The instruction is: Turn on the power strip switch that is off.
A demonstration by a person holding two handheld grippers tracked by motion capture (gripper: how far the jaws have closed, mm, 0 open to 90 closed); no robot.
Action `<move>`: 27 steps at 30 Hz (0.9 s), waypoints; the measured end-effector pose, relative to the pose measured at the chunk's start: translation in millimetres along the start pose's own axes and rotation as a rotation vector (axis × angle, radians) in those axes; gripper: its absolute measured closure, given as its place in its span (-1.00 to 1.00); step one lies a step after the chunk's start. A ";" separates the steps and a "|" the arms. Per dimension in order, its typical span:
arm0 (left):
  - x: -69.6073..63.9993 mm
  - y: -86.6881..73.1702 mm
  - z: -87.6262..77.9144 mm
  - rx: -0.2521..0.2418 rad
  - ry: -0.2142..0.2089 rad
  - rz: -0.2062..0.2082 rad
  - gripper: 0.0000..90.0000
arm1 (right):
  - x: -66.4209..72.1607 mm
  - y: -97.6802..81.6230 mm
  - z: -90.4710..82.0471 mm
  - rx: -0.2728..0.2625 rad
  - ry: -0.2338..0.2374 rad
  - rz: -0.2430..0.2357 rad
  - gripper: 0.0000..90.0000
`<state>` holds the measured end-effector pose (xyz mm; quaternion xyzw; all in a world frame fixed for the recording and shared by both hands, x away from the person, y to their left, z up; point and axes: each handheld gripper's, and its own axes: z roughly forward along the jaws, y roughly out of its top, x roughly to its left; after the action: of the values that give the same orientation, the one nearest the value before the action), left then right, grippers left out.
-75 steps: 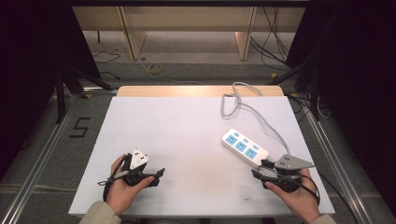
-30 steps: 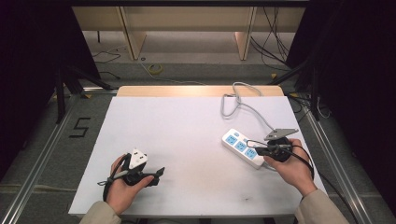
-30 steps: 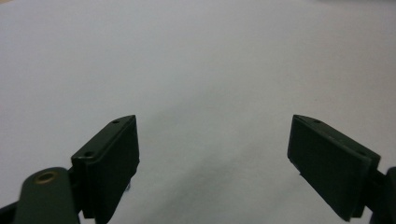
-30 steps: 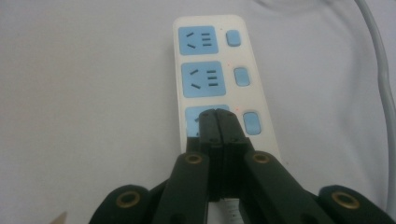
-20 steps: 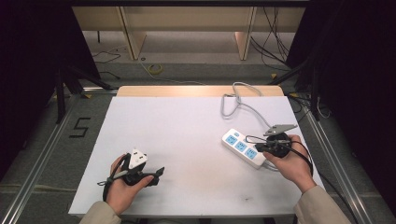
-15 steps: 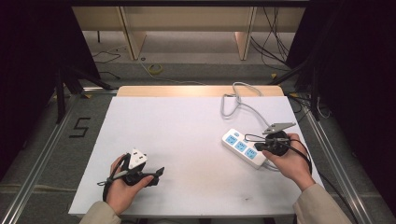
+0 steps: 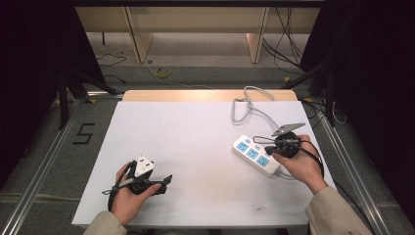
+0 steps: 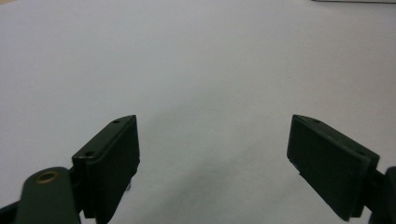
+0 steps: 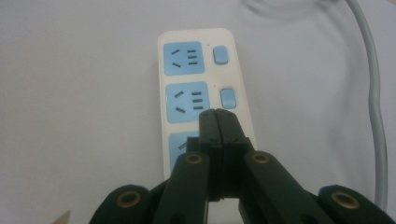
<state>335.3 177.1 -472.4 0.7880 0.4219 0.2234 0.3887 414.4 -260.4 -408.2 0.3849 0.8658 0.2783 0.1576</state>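
- Two grippers are on a white table (image 7: 195,127).
- On the right side of the table lies a white power strip (image 7: 255,154) with blue sockets. Its grey cord (image 7: 244,104) curls away toward the far edge.
- Right gripper (image 9: 218,122) has its jaws pressed tight together with nothing between them. The tips sit over the strip, near the middle switch (image 9: 227,98).
- Left gripper (image 8: 212,163) has its jaws spread wide and holds nothing. It rests low over bare table, well apart from the strip.
- I think the strip is hard, smooth plastic and quite light, so it may slide when poked.
- The long sides look best for a grab.
- The cord looks bendy and would drag behind.
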 end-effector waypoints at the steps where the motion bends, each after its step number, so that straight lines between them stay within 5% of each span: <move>1: -0.1 -0.1 0.0 -0.003 0.000 -0.001 -0.63 | -0.2 1.1 0.6 0.001 -0.001 -0.001 1.00; 27: -0.8 0.0 0.3 0.002 -0.005 0.004 -0.63 | -2.1 25.1 15.3 0.033 -0.004 -0.009 1.00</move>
<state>335.1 176.2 -472.6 0.7897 0.4196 0.2219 0.3887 437.8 -242.7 -405.1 0.3840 0.8717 0.2624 0.1543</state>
